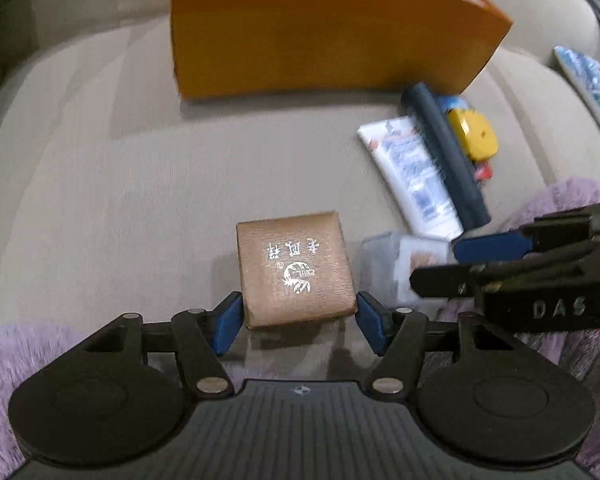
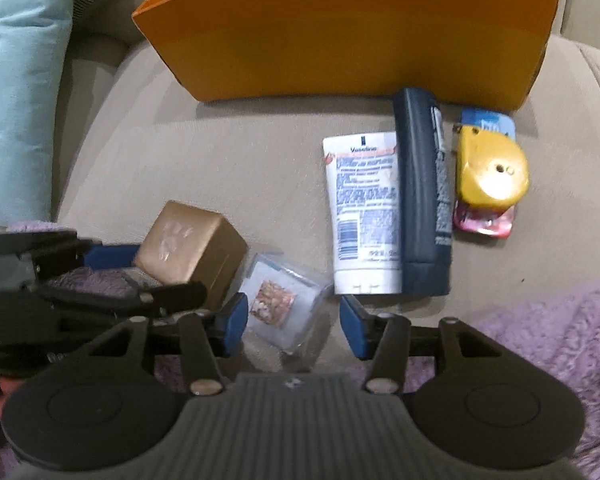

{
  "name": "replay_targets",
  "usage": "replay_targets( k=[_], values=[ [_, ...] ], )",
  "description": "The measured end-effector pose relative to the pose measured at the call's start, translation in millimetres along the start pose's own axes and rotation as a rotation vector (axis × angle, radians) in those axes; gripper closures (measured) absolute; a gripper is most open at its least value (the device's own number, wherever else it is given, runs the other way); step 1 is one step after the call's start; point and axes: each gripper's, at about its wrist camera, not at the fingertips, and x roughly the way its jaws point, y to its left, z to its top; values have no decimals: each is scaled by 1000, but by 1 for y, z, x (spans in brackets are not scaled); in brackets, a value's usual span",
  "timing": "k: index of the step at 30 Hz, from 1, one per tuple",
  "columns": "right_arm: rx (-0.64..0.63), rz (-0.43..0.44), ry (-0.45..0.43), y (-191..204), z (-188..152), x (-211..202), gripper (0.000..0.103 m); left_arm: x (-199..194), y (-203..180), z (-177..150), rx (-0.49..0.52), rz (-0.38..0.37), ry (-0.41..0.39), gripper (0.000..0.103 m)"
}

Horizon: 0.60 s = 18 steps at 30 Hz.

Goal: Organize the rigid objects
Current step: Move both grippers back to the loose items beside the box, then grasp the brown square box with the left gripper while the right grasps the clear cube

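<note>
Left tongs (image 1: 299,320): clamped on the brown gift box (image 1: 296,268).
Right tongs (image 2: 293,322): apart around the clear plastic case (image 2: 282,304), not pressing it.
Orange box (image 2: 340,36): 12 o'clock, on the sofa cushion (image 2: 240,152).
Vaseline tube (image 2: 364,216): 1 o'clock.

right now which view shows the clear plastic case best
The right wrist view: the clear plastic case lies whole between the right gripper fingers, its pictured insert visible. The left wrist view shows only a blurred part of it beside the brown gift box, partly hidden by the right gripper's finger.
</note>
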Motion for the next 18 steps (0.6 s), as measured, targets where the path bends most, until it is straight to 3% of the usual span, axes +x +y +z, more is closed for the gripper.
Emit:
replay_targets(
  k=[3,7,16,18],
  values=[
    [61,15,28,-3,3,6,47,2,1,-4,13,5,9,30],
    [125,19,55,-2,9,18,46,-2,6,-2,-16,-16,-39,18],
    [114,39,50,-2,10,21,49,9,-3,1,1,11,-37,18],
    [125,41,54,-4,11,22,49,14,-8,2,10,29,-39,24]
  ],
)
